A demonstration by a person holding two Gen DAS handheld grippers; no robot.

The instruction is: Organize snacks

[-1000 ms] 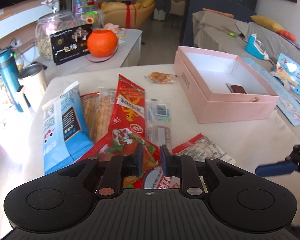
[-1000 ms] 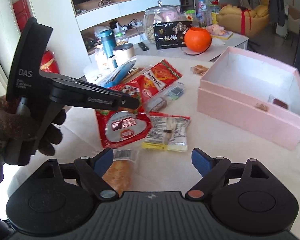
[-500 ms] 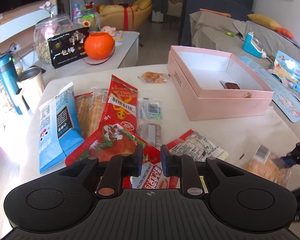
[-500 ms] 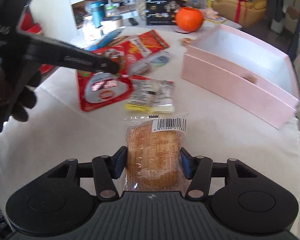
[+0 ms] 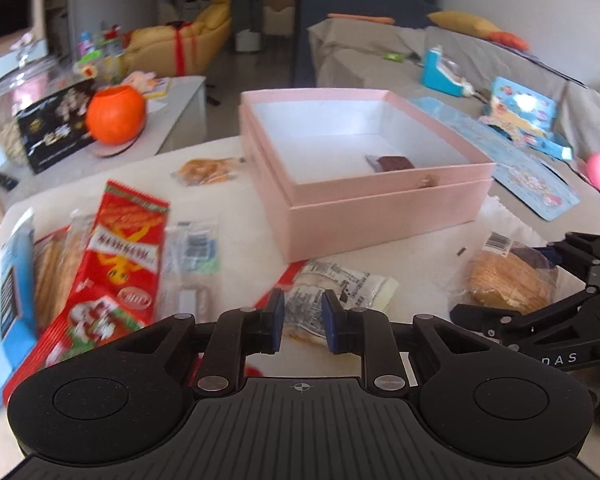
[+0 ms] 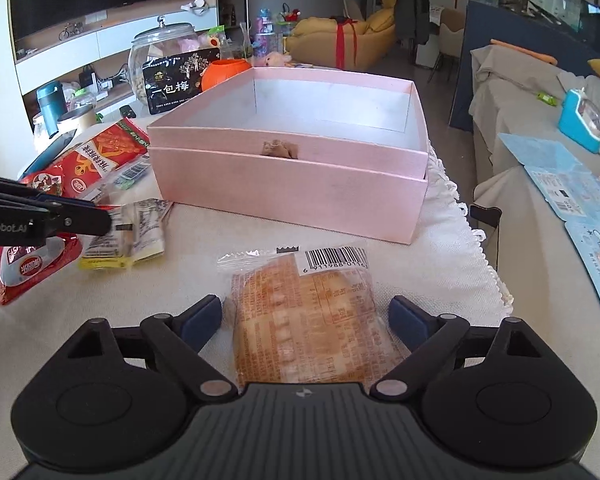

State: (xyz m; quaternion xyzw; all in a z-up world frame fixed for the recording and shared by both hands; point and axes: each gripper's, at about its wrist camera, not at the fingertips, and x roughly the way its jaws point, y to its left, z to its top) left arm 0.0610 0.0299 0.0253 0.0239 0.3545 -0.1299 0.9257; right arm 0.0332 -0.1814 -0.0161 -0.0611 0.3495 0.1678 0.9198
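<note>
An open pink box (image 6: 291,196) stands on the white tablecloth, with one small brown snack (image 5: 392,163) inside. A wrapped bread (image 6: 308,320) lies flat in front of it, between the pads of my right gripper (image 6: 306,322). Those jaws are opening, with a gap on each side of the bread. In the left wrist view, the right gripper (image 5: 506,280) straddles the bread (image 5: 508,280). My left gripper (image 5: 302,322) hovers over a white-and-yellow packet (image 5: 340,288), its jaws opening to a narrow gap, with nothing pressed between the pads. The left gripper (image 6: 103,218) also shows in the right wrist view.
Red snack packets (image 5: 115,256), a blue packet (image 5: 7,292) and a clear packet (image 5: 191,252) lie at the left. A small orange snack (image 5: 203,170) sits beside the box. An orange pot (image 5: 115,114) and a glass jar (image 6: 159,60) stand on a side table; a sofa (image 5: 480,64) lies to the right.
The right gripper closed on the bread, brought it nearer the pink box, then opened around it. The left gripper shifted right over the white-and-yellow packet and its jaws parted slightly.
</note>
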